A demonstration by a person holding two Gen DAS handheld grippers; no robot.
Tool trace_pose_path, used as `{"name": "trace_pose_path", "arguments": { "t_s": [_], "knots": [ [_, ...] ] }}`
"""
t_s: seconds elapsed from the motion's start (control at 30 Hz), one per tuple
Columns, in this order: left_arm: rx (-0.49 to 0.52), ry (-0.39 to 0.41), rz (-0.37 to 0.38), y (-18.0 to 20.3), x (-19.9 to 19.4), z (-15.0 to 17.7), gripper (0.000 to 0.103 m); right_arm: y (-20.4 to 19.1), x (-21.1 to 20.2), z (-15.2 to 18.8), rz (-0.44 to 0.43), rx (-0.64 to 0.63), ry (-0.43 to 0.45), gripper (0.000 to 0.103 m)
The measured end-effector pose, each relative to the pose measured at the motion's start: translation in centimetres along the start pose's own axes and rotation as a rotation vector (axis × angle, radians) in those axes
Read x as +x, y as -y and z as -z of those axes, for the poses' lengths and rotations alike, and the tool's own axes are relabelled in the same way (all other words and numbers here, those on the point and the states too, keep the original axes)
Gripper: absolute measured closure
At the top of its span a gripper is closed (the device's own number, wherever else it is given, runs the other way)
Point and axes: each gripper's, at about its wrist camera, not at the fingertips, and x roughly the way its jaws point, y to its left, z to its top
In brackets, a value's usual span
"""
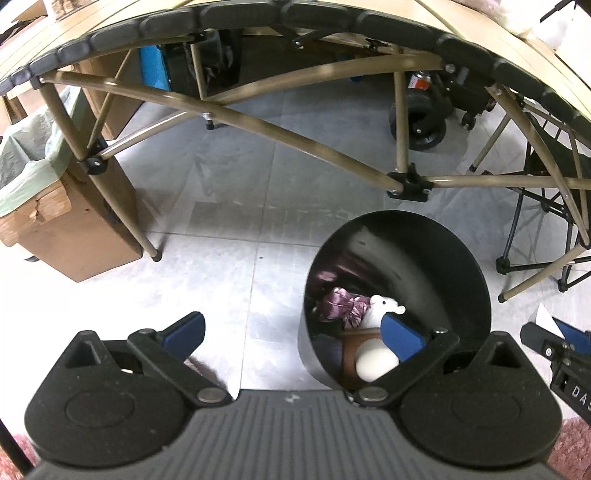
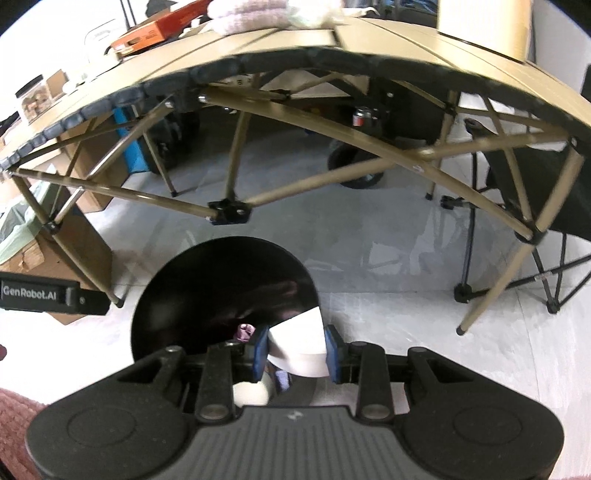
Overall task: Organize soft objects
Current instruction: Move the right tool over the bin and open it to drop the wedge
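Note:
A black round bin [image 1: 461, 266] stands on the floor in front of the folding table. Inside it lie a shiny purple fabric piece [image 1: 338, 304], a small white plush toy [image 1: 384, 308] and a brown-and-white soft item [image 1: 371, 360]. My left gripper [image 1: 293, 336] hangs open beside the bin's left rim, its right finger [image 1: 400, 339] over the bin's mouth, nothing between its fingers. My right gripper [image 2: 296, 350] is shut on a white soft item [image 2: 297, 343], held over the near right edge of the bin [image 2: 221, 291]. A purple scrap [image 2: 244, 331] shows inside.
The tan folding table [image 2: 295, 44] spans the back, with crossed legs [image 1: 258, 122] below it. A cardboard box with a green liner [image 1: 33, 173] stands left, a black folding chair [image 2: 546, 177] right. Pink towels [image 2: 243, 14] and an orange box [image 2: 155, 33] lie on the table.

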Motion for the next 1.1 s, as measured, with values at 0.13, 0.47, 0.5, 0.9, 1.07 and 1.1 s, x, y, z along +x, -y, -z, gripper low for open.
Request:
{"name": "trace_pose_path", "arguments": {
  "t_s": [0.13, 0.47, 0.5, 0.9, 1.07, 1.1],
  "knots": [
    [-0.010, 0.006, -0.008, -0.8, 0.0, 0.2, 0.000, -1.5, 0.3, -1.0, -0.013, -0.033, 0.002, 0.072],
    [-0.043, 0.012, -0.034, -3.9, 0.2, 0.8, 0.000, -5.0, 1.6, -2.6, -0.066, -0.109, -0.029, 0.072],
    [-0.049, 0.011, -0.039, -4.3, 0.3, 0.9, 0.000, -5.2, 1.7, -2.7, -0.071, -0.110, -0.032, 0.072],
    [-0.089, -0.013, -0.073, -6.6, 1.3, 1.3, 0.000, -7.4, 3.2, -2.6, -0.093, -0.126, -0.080, 0.072],
    [-0.093, -0.021, -0.076, -7.0, 1.6, 1.5, 0.000, -7.9, 4.1, -2.4, -0.088, -0.132, -0.112, 0.072],
    [-0.094, -0.024, -0.076, -7.1, 1.7, 1.5, 0.000, -7.9, 4.4, -2.3, -0.087, -0.131, -0.120, 0.072]
  ]
}}
